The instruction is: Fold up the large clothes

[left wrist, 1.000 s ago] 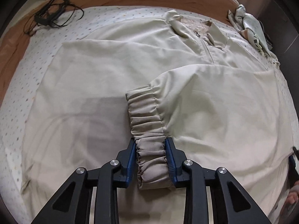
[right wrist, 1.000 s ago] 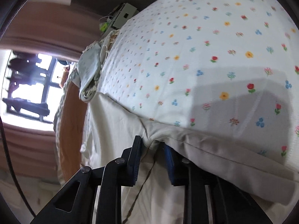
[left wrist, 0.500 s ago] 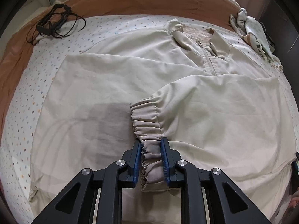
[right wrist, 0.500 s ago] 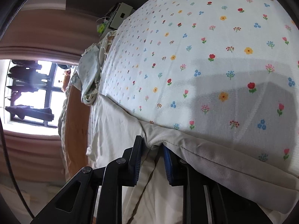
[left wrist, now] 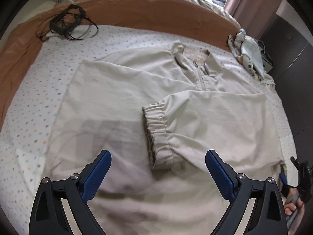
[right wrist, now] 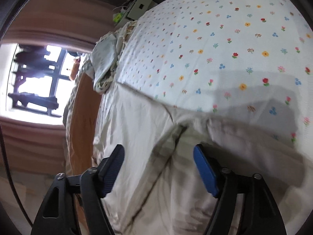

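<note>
A large beige jacket (left wrist: pixel 121 98) lies spread front-up on the flowered bedsheet (left wrist: pixel 35 101). Its right sleeve is folded across the chest, and the gathered elastic cuff (left wrist: pixel 157 131) lies flat in the middle. My left gripper (left wrist: pixel 158 163) is open and empty, just short of the cuff. My right gripper (right wrist: pixel 158 157) is open and empty over the jacket's side edge (right wrist: pixel 176 129), which rests on the sheet. The right gripper also shows at the right edge of the left wrist view (left wrist: pixel 283 176).
A black cable bundle (left wrist: pixel 66 24) lies on the sheet's far left corner by the orange blanket (left wrist: pixel 137 9). A crumpled pale cloth (left wrist: pixel 248 52) sits at the far right corner, also in the right wrist view (right wrist: pixel 105 62). A white box (right wrist: pixel 137 5) stands beyond the bed.
Both grippers have opened. The left let go of the cuff and the right let go of the jacket's edge; both pulled back a little, and the cloth now lies flat.
</note>
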Tool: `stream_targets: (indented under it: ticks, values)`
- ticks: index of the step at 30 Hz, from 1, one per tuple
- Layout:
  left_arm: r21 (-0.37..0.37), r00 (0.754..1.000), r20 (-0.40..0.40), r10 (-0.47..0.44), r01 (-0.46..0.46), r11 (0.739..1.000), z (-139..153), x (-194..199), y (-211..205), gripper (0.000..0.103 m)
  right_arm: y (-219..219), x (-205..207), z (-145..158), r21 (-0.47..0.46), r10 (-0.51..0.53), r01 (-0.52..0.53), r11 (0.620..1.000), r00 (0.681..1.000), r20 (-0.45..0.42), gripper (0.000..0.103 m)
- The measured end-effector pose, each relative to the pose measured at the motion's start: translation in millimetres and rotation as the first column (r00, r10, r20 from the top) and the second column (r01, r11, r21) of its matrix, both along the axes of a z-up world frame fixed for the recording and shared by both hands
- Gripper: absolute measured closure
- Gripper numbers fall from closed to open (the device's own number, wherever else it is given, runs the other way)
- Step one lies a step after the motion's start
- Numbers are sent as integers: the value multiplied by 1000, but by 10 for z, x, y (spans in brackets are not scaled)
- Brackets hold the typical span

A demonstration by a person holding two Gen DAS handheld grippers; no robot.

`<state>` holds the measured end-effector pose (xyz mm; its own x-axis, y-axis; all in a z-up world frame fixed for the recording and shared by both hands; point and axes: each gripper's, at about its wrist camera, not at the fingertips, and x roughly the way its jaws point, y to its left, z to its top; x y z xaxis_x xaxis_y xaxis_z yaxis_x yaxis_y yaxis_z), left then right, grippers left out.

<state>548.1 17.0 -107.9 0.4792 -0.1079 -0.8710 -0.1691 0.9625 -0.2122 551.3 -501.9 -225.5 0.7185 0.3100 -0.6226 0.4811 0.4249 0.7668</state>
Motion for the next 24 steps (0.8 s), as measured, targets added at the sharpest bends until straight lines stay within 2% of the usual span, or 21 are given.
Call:
stream_targets:
  ticks: [2, 4, 5, 9, 12, 17, 24]
  values:
    - [23, 1000, 16, -13, 13, 1000, 118, -145, 25, 6, 46, -93, 45, 1, 4, -4, 1000, 1000, 8, 16]
    - [52, 999, 31, -31, 29, 998, 214, -289, 29, 6, 93, -199, 96, 7, 3, -3, 1000, 1000, 25, 6]
    - [55, 998, 40, -38, 36, 998, 261, -377, 39, 6, 124, -232, 141, 5, 11, -11, 1000, 999, 34, 6]
    - [19, 996, 78, -48, 46, 999, 397, -711, 125, 6, 242, -389, 283, -3, 76, -76, 997, 993, 88, 0]
    - [19, 994, 104, -38, 37, 999, 475, -990, 222, 6, 313, -652, 339, -39, 118, -114, 993, 986, 119, 0]
    - [-4, 991, 134, -16, 16, 1000, 508, -1448, 433, 6, 416, -1149, 362, -81, 237, -226, 971, 954, 182, 0]
    - [-58, 985, 172, 21, -11, 998, 512, -2063, 650, 6, 310, -1760, 527, -214, 274, -232, 949, 942, 194, 0]
